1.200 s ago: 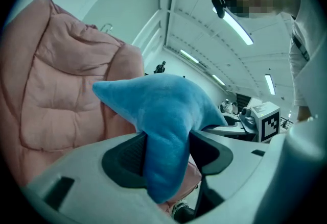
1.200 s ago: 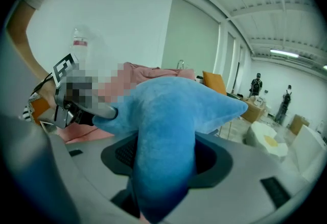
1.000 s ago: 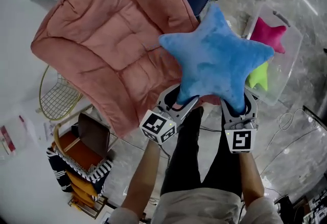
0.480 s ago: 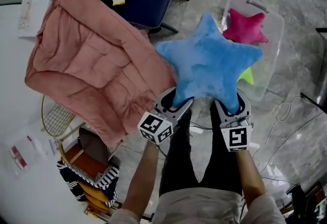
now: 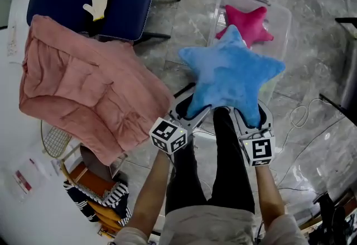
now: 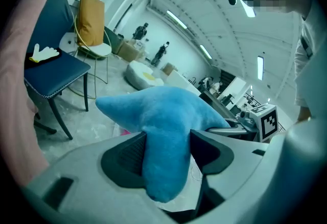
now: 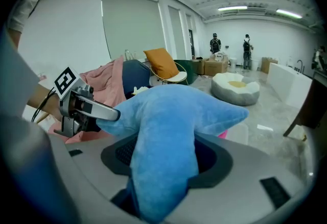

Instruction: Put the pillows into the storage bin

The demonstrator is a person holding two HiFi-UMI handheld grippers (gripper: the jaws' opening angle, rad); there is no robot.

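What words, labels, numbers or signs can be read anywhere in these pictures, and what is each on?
No words or numbers can be read in any view.
Left cube: black-and-white square markers only, no letters.
Right cube: the same kind of markers, no letters.
Packet at lower left of the head view: some red print, too small to read.

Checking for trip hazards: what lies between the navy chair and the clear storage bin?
Only bare marble floor lies between the navy chair and the storage bin, apart from the chair's own leg. The head view shows it.
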